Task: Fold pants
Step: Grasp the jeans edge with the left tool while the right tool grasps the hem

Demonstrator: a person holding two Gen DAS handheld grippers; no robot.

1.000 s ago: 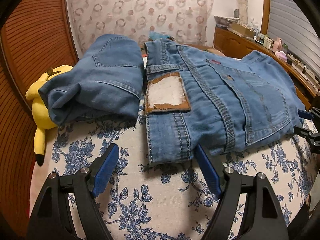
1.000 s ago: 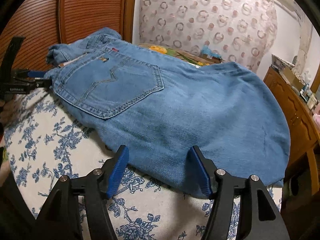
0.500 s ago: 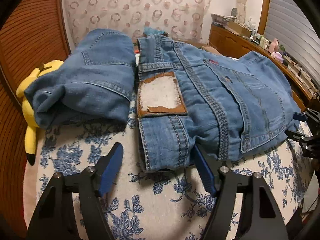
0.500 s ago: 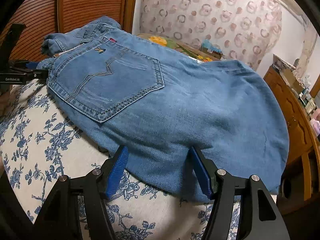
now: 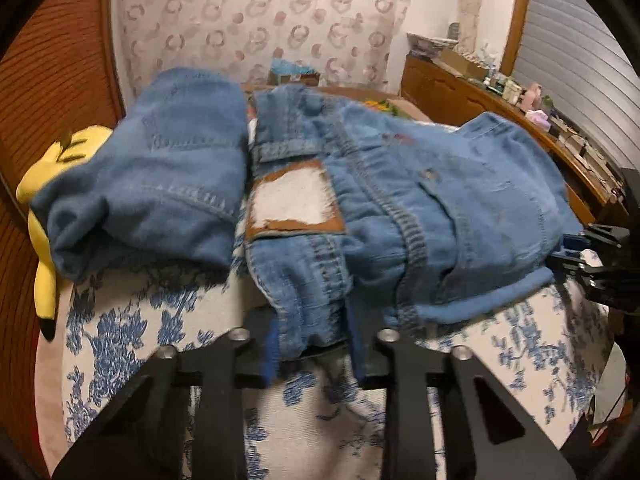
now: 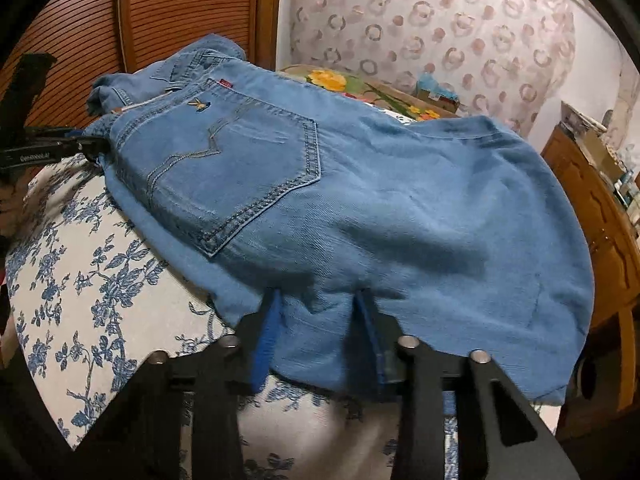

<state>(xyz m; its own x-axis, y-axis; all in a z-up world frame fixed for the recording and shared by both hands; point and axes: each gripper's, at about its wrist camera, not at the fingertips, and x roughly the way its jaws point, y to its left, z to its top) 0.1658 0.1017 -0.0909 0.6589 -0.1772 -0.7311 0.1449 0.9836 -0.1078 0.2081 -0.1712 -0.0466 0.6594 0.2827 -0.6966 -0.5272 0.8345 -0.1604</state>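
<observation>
Blue jeans (image 5: 400,200) lie folded on a floral-covered surface, waistband with a worn leather patch (image 5: 294,200) toward me. My left gripper (image 5: 314,340) is shut on the near waistband edge of the jeans. In the right wrist view the jeans (image 6: 380,208) show a back pocket (image 6: 240,176). My right gripper (image 6: 320,332) is shut on the near folded edge of the jeans. The right gripper also shows in the left wrist view (image 5: 592,256) at the jeans' right edge, and the left gripper shows in the right wrist view (image 6: 52,148) at the waistband.
A second folded pair of jeans (image 5: 160,184) lies to the left, on a yellow plush toy (image 5: 40,216). The floral cover (image 6: 92,264) spreads in front. A wooden sideboard (image 5: 500,108) with clutter stands at the right. A patterned curtain (image 6: 440,32) hangs behind.
Both grippers moved forward onto the jeans' near edge and closed on the fabric; they were open a second ago. The waistband edge now bunches up between the left fingers.
</observation>
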